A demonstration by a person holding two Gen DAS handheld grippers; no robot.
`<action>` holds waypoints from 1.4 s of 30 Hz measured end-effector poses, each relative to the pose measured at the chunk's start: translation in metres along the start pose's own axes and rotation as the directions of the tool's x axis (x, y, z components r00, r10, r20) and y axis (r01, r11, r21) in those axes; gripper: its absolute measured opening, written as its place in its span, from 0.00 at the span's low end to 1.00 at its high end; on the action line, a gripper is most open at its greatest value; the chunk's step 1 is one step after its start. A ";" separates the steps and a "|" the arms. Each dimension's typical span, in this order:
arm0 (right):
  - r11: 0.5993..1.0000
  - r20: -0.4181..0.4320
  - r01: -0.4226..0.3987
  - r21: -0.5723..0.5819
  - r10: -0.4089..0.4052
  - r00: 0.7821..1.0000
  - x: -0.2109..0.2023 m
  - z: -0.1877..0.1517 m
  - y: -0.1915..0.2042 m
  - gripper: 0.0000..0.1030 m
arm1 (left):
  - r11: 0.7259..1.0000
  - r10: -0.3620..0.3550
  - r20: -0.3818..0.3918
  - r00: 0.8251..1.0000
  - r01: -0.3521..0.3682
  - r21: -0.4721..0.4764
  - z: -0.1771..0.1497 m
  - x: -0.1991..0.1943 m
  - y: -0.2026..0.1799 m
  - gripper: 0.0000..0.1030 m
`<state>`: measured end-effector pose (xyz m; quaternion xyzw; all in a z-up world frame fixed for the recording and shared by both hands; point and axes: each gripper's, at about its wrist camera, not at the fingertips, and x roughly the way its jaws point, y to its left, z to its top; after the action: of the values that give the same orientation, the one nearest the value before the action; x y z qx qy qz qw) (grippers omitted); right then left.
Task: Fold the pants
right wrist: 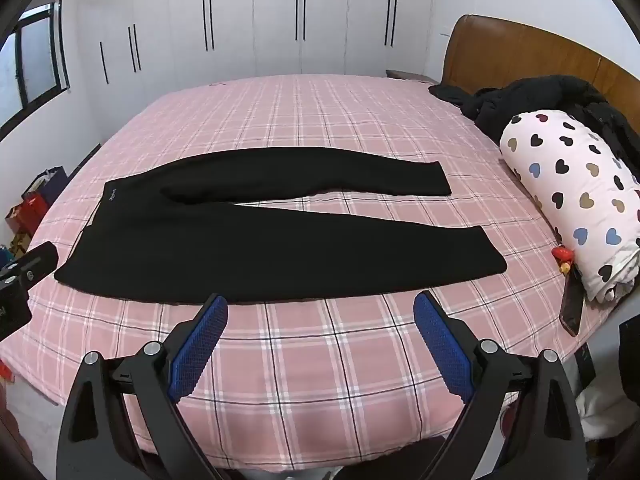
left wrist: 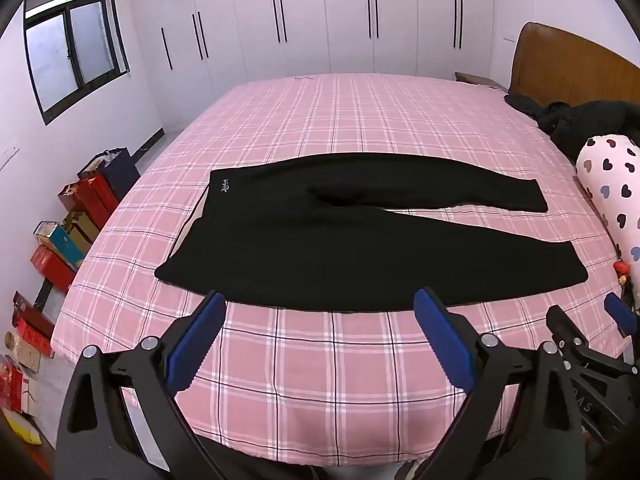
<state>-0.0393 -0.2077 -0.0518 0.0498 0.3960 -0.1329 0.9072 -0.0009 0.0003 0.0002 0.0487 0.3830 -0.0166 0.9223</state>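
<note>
**Bright, even room light under heavy fisheye bend**

Both views are sharp and evenly lit, with a cool violet cast. Daylight shows at the window [left wrist: 72, 48]. Shadows are faint. Straight lines bow outward, and dark vignetting fills the corners.

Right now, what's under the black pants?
The pink plaid bedsheet lies under the black pants, showing all round them and between the legs. Whatever lies directly beneath the fabric is covered.

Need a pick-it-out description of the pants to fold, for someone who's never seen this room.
Start at the big bed with the pink plaid sheet in front of the white wardrobes. The black pants lie flat across its middle, waistband to the left, two legs splaying right. Unlike the crumpled dark clothing by the headboard and the heart-print roll beside it, they are spread out smooth, with a small white logo at the waist.
</note>
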 end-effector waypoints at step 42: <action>1.000 0.004 0.016 -0.004 -0.016 1.000 0.001 0.001 -0.006 0.89 | 0.999 0.018 -0.031 0.999 -0.017 0.031 -0.003 0.011 -0.007 0.90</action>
<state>-0.0397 -0.2143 -0.0517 0.0447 0.3950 -0.1396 0.9069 0.0042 -0.0065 -0.0099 0.0665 0.3966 -0.0135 0.9155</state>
